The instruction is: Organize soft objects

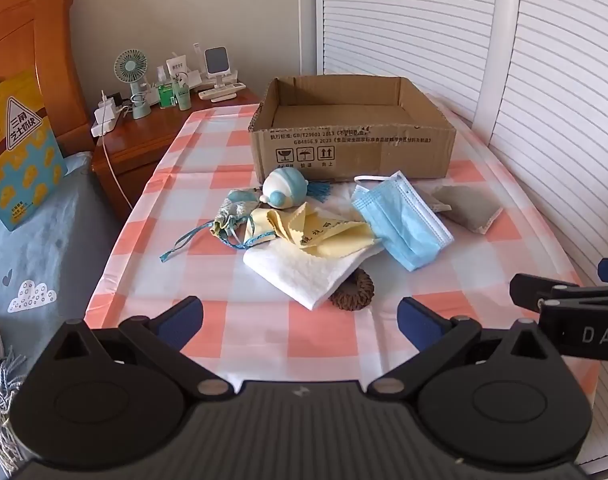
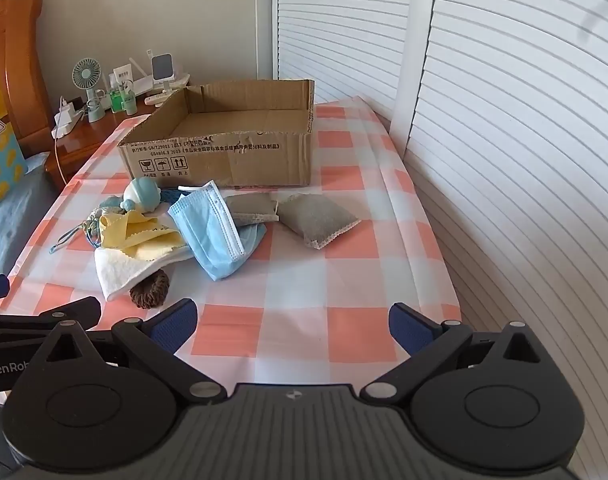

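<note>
Currently, your left gripper (image 1: 300, 320) and right gripper (image 2: 292, 324) both stand fully open and empty above the checked tablecloth (image 1: 264, 340), near the face mask (image 1: 400, 224) and cardboard box (image 1: 352, 152).

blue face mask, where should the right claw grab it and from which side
Probably the near, lower end of the blue face mask, coming from the front, on the open right claw side. That end lies free on the checked tablecloth, while its far end overlaps a grey pouch and its left edge meets the yellow cloth.
</note>
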